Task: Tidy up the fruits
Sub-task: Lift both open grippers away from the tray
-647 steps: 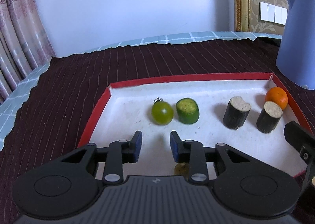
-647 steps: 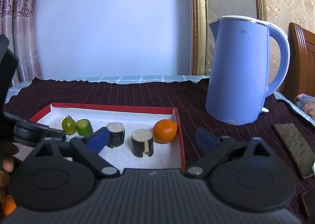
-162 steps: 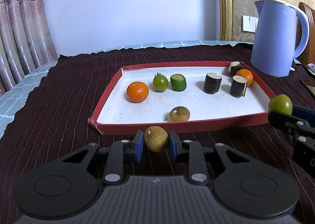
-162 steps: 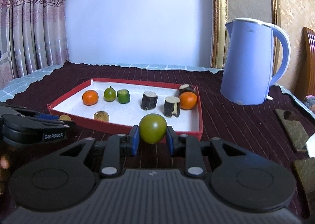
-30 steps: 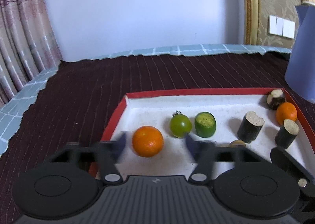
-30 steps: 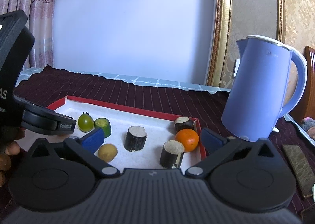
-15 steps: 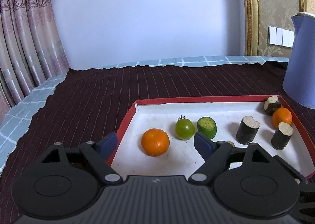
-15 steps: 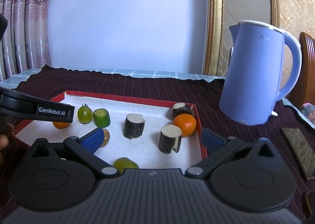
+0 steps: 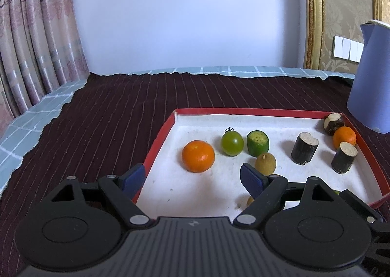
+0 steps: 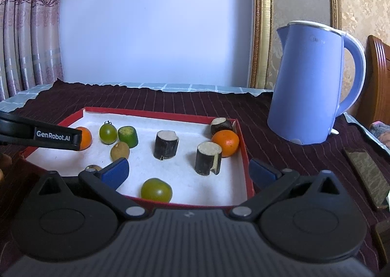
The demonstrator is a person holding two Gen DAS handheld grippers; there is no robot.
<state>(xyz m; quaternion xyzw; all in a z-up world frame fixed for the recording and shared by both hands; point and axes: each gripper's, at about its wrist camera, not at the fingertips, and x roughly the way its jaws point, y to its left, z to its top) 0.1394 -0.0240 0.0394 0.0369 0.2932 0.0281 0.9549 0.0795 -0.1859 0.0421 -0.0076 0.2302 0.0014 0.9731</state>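
Observation:
A red-rimmed white tray (image 9: 158, 148) (image 10: 243, 155) holds the fruit: two oranges (image 9: 198, 156) (image 10: 225, 143), a green tomato (image 9: 232, 143) (image 10: 108, 133), a green cut piece (image 9: 257, 143) (image 10: 128, 136), a brown round fruit (image 9: 265, 163) (image 10: 119, 151), dark cut stalk pieces (image 9: 304, 151) (image 10: 166, 148) and a larger green fruit (image 10: 156, 190) at the near edge. My left gripper (image 9: 192, 179) is open and empty over the tray's near left corner. My right gripper (image 10: 189, 172) is open and empty above the near edge.
A blue kettle (image 10: 314, 82) stands right of the tray on the dark striped cloth (image 9: 109, 118). A phone (image 10: 365, 174) lies at the far right. The left gripper's body (image 10: 41, 135) crosses the right wrist view at left. Another small brown fruit (image 10: 93, 168) lies near the left fingertip.
Both grippers have pulled back and up from the tray, open and empty. The larger green fruit now rests at the tray's near edge.

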